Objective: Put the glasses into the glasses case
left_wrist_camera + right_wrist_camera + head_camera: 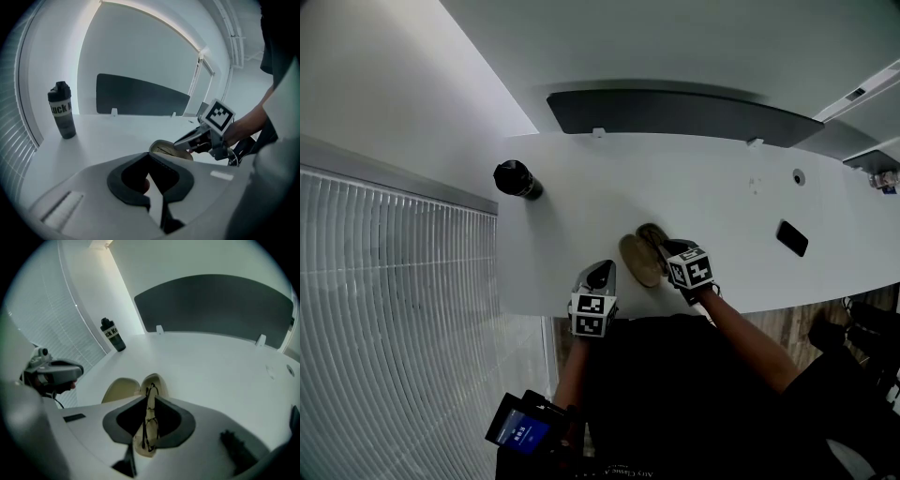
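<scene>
1. Glasses (150,420): folded, seen edge-on, pinched between the jaws of the right tongs (664,249), which are closed down to a narrow slit on the thin frame.
2. They hang lengthwise over one half of the open glasses case (119,389); can't tell whether they touch its lining.
3. Case lies hinged flat, both tan halves facing up, on the white bench (694,187) close to the near edge.
4. Left tongs (599,275): jaws together, nothing in them. They sit at the near bench edge just left of the case, not touching it.
5. Dark bottle (517,179) stands upright at the far left corner of the bench, well apart from the case.
6. Black phone (792,237) lies flat out to the right.
</scene>
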Demonstrator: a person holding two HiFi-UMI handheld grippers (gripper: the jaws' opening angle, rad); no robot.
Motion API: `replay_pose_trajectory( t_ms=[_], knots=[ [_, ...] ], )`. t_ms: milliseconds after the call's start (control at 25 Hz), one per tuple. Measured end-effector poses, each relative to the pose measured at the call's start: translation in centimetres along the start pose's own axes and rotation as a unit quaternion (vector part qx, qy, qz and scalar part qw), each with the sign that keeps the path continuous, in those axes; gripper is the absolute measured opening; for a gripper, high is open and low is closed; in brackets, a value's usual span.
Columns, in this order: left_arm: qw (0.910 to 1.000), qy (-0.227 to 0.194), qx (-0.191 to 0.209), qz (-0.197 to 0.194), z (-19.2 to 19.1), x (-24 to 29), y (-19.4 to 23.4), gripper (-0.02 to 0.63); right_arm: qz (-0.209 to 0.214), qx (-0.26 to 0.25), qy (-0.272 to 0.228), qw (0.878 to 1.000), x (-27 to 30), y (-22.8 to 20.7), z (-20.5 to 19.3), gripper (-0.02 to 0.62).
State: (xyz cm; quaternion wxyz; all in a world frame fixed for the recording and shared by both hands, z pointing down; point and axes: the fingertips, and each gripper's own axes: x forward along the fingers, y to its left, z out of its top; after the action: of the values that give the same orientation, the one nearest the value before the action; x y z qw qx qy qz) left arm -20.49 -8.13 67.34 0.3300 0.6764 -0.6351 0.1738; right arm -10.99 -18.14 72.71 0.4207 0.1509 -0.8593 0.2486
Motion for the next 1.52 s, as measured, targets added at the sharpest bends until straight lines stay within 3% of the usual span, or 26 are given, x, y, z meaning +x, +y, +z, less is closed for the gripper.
replay_pose_trajectory(
  t_ms=[200, 360, 640, 1040, 1520],
  knots=[
    [0.9988, 0.042, -0.021, -0.012, -3.0, 2.2, 0.2, 0.008, -0.043, 0.003, -0.054, 0.998, -2.1, -2.7, 1.5, 0.043],
    [0.9969, 0.066, -0.038, -0.016, -4.1, 3.5, 0.3, 0.008, -0.080, 0.017, -0.025, 0.996, -1.8, -5.5, -0.4, 0.043],
    [0.9913, 0.115, -0.011, -0.064, -6.1, 5.3, -1.6, 0.008, -0.060, 0.006, 0.021, 0.998, -0.5, -4.7, -2.9, 0.041],
    [0.9908, 0.067, 0.047, -0.107, -0.9, 6.0, -4.8, 0.008, -0.034, -0.012, 0.028, 0.999, -0.1, -2.8, -3.0, 0.040],
    [0.9766, 0.102, 0.068, -0.177, 0.9, 9.3, -8.7, 0.008, -0.019, -0.012, 0.024, 0.999, -0.8, -2.2, -3.4, 0.038]
  ],
)
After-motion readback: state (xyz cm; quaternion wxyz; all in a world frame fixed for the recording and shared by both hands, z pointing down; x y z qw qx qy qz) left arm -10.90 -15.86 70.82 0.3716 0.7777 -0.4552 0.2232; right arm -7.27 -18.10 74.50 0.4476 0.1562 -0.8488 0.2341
